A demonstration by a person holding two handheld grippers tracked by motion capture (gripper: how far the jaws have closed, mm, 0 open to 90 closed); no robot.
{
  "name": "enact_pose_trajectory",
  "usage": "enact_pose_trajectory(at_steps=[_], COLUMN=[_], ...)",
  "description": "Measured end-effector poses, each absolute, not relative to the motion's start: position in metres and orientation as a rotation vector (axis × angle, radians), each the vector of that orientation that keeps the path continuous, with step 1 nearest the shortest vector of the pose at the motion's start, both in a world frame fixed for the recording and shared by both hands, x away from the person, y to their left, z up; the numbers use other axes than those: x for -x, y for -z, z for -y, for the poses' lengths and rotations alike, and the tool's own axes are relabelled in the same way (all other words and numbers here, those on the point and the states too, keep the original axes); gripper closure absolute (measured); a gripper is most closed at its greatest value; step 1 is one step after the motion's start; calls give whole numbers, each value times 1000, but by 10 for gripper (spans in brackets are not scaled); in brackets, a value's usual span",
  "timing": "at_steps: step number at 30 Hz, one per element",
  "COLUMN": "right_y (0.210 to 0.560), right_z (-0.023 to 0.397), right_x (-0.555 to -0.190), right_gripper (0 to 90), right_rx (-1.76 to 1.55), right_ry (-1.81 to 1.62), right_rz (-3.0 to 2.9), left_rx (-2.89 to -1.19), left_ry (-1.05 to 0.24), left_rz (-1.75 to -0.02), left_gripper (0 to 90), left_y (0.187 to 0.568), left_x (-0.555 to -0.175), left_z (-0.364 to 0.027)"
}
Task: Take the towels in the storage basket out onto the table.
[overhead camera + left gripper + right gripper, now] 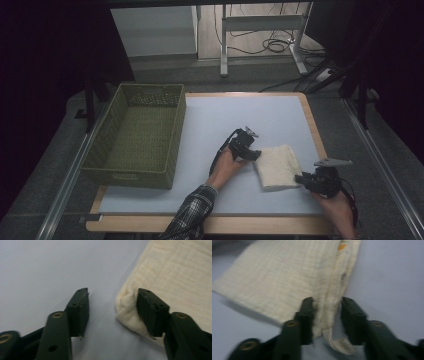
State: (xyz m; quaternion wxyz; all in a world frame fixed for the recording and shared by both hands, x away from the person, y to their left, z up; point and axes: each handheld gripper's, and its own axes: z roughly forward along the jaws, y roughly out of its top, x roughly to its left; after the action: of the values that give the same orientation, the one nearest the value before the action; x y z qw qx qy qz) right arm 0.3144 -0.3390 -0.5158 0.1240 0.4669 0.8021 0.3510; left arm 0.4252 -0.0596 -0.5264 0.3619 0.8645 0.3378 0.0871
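Working the folded cloth [278,166] from both ends, we have it lying flat on the tabletop [220,120], near the right edge and well apart from the basket [137,135] at the far left. Our left gripper [254,155] sits at the cloth's far-left corner. In the left gripper view its fingers [80,311] stand apart, one on bare tabletop and the other touching the bunched corner [126,307], so nothing is pinched there yet; we judge they are straddling the corner so that closing would gather its layers together.

Our right gripper [301,179] comes in at the near-right end. In the right gripper view its fingers [308,320] are drawn in around the stacked hem [327,315], one against the fabric and the other just beside it; whether the pads truly press, we cannot tell through the blur. A loose loop of hem hangs just below them.

Taking opposite corners lets us lift the cloth without its unfolding, probably to carry it left to the basket, or to fold it once more.
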Motion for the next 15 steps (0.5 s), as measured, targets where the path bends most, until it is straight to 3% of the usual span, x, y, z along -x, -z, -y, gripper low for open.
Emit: enact_pose_trajectory(at_steps=[4, 7, 15], right_y=[517, 516, 510], right_z=[340, 339, 340], right_x=[-315, -314, -311], right_gripper=[801, 821, 836], right_rx=[-1382, -1380, -1374], right_ry=[-1069, -1065, -1123], right_rz=[-2352, -2347, -2329], left_rx=[-2286, -2300, -2275], left_ry=[-159, -129, -163], left_rz=[-885, -847, -817], left_gripper=[617, 802, 836], left_y=[519, 518, 513], left_x=[-423, -420, -419], left_z=[65, 68, 62])
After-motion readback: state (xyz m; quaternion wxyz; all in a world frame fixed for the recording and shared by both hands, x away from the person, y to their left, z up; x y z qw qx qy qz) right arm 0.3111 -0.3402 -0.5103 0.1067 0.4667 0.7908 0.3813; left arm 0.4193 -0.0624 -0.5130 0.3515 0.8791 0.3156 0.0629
